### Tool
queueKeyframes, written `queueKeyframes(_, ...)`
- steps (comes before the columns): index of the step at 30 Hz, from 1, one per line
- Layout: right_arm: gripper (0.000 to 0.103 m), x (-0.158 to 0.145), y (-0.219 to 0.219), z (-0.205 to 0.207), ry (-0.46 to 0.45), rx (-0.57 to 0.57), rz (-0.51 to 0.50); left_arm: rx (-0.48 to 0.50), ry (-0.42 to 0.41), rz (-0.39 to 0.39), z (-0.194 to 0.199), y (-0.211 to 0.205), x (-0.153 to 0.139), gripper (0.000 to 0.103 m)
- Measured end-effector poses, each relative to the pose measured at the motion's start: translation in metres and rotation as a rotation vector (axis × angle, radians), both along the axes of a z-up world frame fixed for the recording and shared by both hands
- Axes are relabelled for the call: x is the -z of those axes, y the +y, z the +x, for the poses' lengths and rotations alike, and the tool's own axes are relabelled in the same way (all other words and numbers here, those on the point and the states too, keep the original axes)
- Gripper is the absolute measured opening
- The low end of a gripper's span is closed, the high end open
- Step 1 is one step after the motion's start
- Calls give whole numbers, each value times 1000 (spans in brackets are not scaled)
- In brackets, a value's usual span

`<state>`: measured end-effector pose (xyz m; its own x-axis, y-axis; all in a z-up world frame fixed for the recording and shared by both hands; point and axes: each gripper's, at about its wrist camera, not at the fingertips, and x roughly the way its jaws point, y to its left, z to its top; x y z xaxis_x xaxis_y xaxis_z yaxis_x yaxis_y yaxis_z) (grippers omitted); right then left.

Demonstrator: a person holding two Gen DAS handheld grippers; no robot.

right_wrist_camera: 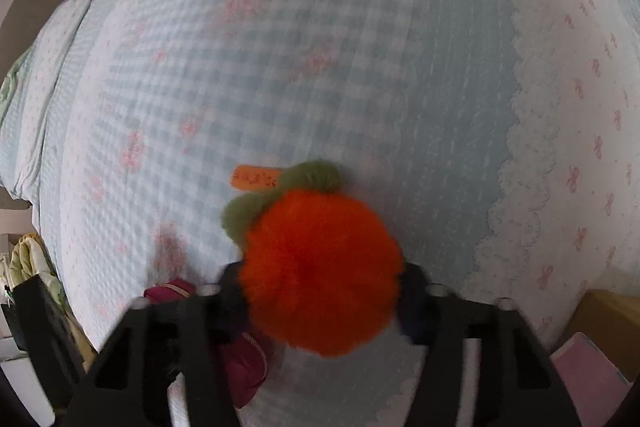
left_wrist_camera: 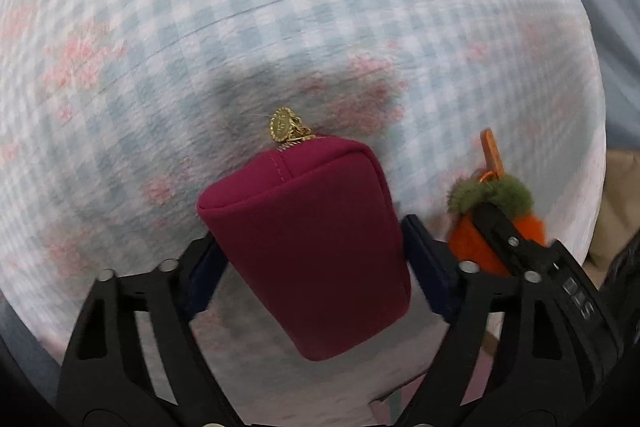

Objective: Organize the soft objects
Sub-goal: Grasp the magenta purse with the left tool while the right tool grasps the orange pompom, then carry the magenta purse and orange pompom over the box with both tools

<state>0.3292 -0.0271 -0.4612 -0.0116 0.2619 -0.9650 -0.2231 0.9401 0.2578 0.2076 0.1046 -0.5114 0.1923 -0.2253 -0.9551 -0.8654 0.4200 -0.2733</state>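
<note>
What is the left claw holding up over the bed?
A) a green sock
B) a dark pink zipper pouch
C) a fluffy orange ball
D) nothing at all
B: in the left wrist view the left claw is squeezed shut on the dark pink pouch with its gold zipper pull, while the fluffy orange pom-pom sits in the right claw.

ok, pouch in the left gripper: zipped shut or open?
Shut at the end in view: the magenta pouch has its gold zipper pull at the end of the seam, no gap visible. The rest of the zipper faces away, cannot tell.
</note>
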Motion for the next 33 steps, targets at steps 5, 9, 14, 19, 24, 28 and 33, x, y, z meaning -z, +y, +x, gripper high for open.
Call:
queueKeyframes(5, 35, -6, 2, -2, -26, -21, -9, -6, -36, -24, -6, 2, -6, 67)
queueKeyframes(9, 35, -14, 0, -5, -45, -20, -5, -30, -63, -44, -9, 4, -10, 60)
queueKeyframes(14, 35, -33, -5, -10, -89, -6, 4, -6, -103, -47, -13, 9, -25, 51)
queueKeyframes(19, 34, -58, -8, -18, -140, 27, 18, 58, -167, -9, -14, 9, -55, 50)
queueKeyframes(24, 34, -98, -16, -32, -208, 52, 38, 146, -247, 61, -13, 9, -99, 49)
queueKeyframes(28, 34, -138, -21, -49, -278, 72, 54, 221, -323, 115, -24, 15, -143, 49)
queueKeyframes(33, 34, -193, -33, -78, -357, 103, 73, 287, -414, 155, -44, 16, -198, 49)
